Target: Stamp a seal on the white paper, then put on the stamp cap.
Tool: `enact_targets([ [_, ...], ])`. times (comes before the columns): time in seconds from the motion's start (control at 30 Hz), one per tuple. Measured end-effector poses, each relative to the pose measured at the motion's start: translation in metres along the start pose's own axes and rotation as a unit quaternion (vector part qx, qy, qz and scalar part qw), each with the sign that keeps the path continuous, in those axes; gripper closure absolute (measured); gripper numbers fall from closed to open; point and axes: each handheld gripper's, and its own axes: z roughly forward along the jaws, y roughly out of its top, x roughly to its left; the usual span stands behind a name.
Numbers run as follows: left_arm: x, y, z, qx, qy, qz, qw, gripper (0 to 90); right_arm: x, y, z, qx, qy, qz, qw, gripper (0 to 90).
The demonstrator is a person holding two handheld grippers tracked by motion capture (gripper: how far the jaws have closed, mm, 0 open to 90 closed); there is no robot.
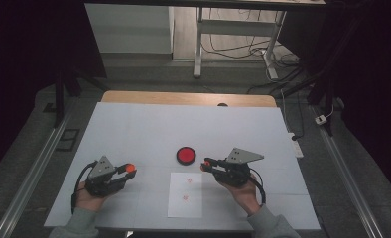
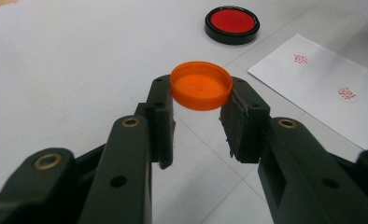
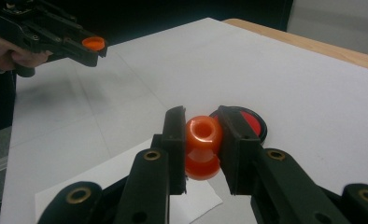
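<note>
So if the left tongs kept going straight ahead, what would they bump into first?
Probably the round black dish with the red pad: it lies ahead of the left tongs, slightly to one side, with bare white table before it. Depth is hard to judge.

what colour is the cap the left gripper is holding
Orange; the cap shows best in the left gripper view.

A white desk (image 1: 198, 64) stands beyond the table (image 1: 134, 129), cables (image 1: 233, 49) beneath.
</note>
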Motion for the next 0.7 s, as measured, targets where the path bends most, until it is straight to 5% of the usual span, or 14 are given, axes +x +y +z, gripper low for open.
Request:
enact_targets([
  [0.7,-0.0097,0.0067,0.0095,0.004,-0.011,0.016,0.9998,64.6,0.0005,0.0011,-0.0007,-0.002,0.002,0.0,1.0,72.2],
])
